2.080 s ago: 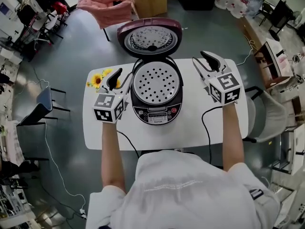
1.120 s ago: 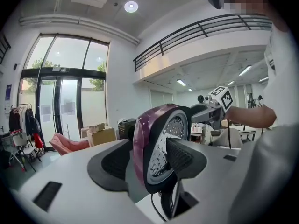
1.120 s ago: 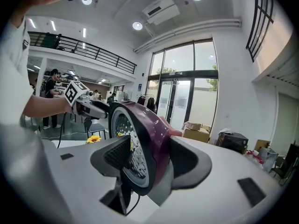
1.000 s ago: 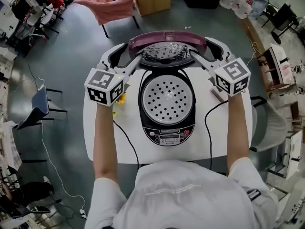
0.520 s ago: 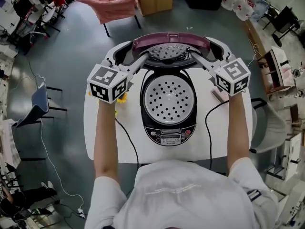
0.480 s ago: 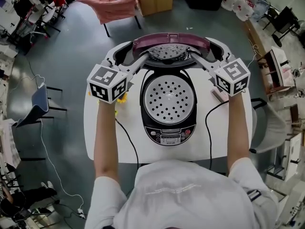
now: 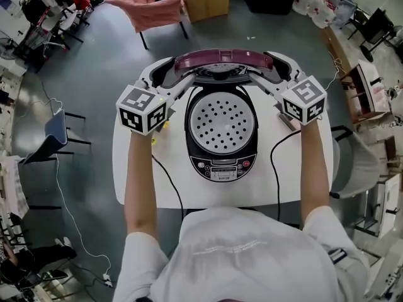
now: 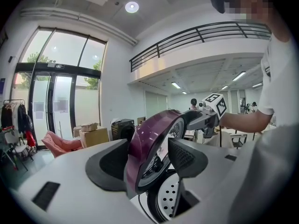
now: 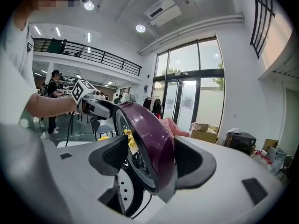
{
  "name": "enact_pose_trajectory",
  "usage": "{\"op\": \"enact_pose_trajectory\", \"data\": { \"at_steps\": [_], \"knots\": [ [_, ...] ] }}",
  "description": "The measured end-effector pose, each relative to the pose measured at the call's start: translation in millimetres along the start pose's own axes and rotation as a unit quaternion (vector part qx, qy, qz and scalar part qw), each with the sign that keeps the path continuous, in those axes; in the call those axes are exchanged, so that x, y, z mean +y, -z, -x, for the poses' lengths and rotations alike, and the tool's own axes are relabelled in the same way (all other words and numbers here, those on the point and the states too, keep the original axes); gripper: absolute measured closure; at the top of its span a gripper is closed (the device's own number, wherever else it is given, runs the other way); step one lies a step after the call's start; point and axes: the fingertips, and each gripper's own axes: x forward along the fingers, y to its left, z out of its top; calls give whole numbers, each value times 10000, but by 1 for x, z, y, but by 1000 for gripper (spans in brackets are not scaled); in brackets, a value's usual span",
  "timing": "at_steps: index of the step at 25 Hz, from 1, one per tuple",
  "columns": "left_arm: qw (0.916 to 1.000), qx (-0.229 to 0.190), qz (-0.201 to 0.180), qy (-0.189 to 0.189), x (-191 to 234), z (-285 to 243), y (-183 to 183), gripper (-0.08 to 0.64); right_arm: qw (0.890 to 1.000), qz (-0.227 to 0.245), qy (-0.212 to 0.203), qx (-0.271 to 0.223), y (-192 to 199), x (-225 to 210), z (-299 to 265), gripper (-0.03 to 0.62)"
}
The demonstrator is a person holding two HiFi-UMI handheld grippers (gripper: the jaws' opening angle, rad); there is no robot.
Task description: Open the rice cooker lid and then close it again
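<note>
White rounded-rectangle tabletop (image 7: 286,175), seen from above. Black round rice cooker body (image 7: 220,165) sits mid-tabletop, control panel toward the person, with the perforated silver inner plate (image 7: 221,122) exposed. The glossy maroon domed lid (image 7: 220,60) is hinged at the far side, tilted partway up and not shut.

Left tongs (image 8: 145,158) straddle the lid's left edge, with the rim between the jaws. The outer pad is against the maroon shell and the inner pad looks just off the underside. The jaws are wide, have just been opening, and aren't clamped.

Right tongs (image 9: 148,155) do the same on the lid's right edge. The outer pad is on the shell, with a gap at the inner pad. These jaws are also wide, have just been opening, and hold the lid loosely.

A small yellow flower (image 7: 164,126) peeks out on the tabletop under the left marker cube.
</note>
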Motion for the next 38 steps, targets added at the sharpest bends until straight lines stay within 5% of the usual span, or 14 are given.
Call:
{"op": "enact_pose_trajectory", "data": {
  "at_steps": [23, 33, 38],
  "knots": [
    [9962, 702, -363, -362, -70, 52, 51, 247, 9980, 232, -501, 314, 40, 74, 48, 281],
    [9890, 1256, -718, -310, -100, 66, 85, 225, 9936, 578, -694, 686, 68, 105, 61, 263],
    [9881, 1411, -593, -140, -112, 72, 100, 207, 9930, 297, -927, 674, 81, 117, 66, 244]
  ]
}}
